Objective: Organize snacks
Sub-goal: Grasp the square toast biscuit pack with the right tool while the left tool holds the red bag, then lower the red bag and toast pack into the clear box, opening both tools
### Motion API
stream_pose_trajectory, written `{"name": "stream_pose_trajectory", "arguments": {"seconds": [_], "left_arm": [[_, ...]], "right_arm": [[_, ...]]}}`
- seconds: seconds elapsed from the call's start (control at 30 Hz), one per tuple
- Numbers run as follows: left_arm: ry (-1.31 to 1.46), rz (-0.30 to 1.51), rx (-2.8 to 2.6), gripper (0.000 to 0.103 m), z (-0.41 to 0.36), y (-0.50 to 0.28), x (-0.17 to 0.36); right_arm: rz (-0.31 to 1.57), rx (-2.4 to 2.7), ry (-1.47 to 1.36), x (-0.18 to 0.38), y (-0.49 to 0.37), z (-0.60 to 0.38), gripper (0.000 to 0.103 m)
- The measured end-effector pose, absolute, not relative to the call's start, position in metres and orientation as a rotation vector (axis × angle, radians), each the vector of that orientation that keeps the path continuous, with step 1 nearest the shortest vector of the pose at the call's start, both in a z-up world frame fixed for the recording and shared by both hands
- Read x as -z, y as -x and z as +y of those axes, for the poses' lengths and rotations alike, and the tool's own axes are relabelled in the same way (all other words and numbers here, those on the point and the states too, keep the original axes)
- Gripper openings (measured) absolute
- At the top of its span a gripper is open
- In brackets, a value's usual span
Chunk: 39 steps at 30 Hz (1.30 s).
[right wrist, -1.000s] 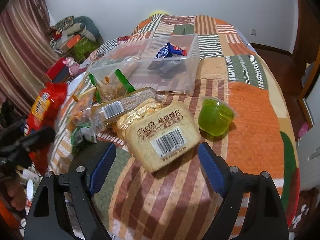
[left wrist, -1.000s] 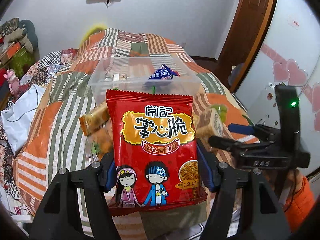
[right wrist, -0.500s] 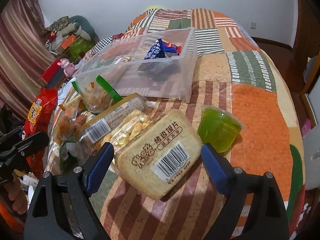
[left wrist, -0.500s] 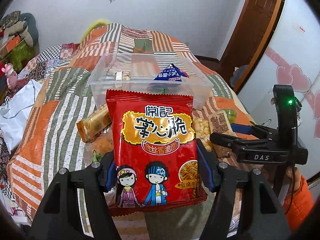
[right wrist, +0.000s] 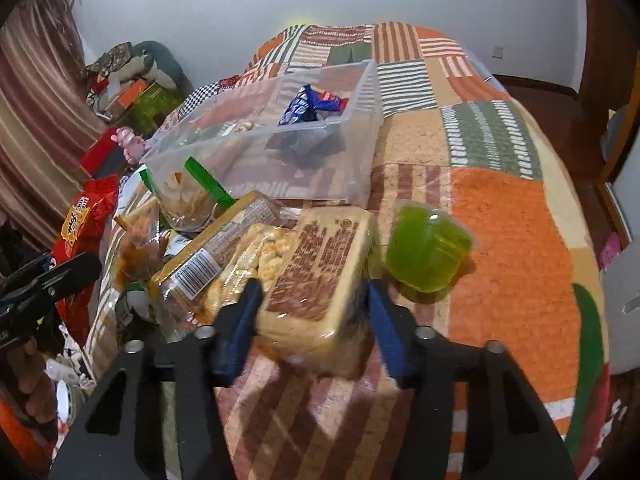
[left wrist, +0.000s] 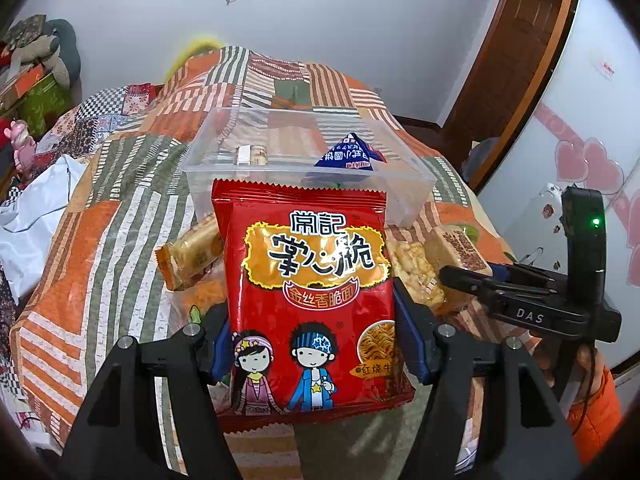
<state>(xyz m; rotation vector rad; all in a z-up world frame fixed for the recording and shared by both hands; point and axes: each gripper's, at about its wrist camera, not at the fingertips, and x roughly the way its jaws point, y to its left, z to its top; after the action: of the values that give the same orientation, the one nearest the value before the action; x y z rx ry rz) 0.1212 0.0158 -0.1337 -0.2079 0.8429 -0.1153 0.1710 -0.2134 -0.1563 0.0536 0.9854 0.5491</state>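
Both hands are picking up snacks from the bed. The left gripper [left wrist: 312, 344] pinches a red noodle packet [left wrist: 308, 300]; the right gripper's [right wrist: 312, 320] fingers have just been closing onto a biscuit pack [right wrist: 320, 276]. Next, I judge, each is lifted into the clear bin [right wrist: 360, 160].

- The red noodle packet [left wrist: 308, 300] is glossy printed foil.
- The storage box [left wrist: 404, 196] is clear, smooth plastic.
- The bread slice pack [right wrist: 320, 276] wears shiny transparent film.
- The green jelly cup [right wrist: 426, 256] is translucent glossy plastic.
- The patchwork quilt [right wrist: 516, 240] on the bed is matt, slightly rough cloth.
- The fingers [left wrist: 414, 340] carry matt blue pads on black plastic.
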Motion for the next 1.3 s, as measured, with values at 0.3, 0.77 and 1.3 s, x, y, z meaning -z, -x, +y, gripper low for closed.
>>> {"name": "stream_pose_trajectory", "arguments": {"seconds": [0.3,0.77,1.3], "left_arm": [[0.205,0.817,0.107,0.066,0.021,-0.121,0.126],[0.209,0.758,0.065,0.066,0.043,-0.133,0.107],[0.204,0.701,0.023,0.066,0.076,-0.183,0.083]], "right_arm": [[0.969,-0.538,-0.080,0.156,-0.173,-0.227,0.034],[0.824,-0.522,-0.040,0.116,-0.164,-0.226,0.034],[0.636,-0.555,-0.046,0.066,-0.191,-0.205,0.034]]}}
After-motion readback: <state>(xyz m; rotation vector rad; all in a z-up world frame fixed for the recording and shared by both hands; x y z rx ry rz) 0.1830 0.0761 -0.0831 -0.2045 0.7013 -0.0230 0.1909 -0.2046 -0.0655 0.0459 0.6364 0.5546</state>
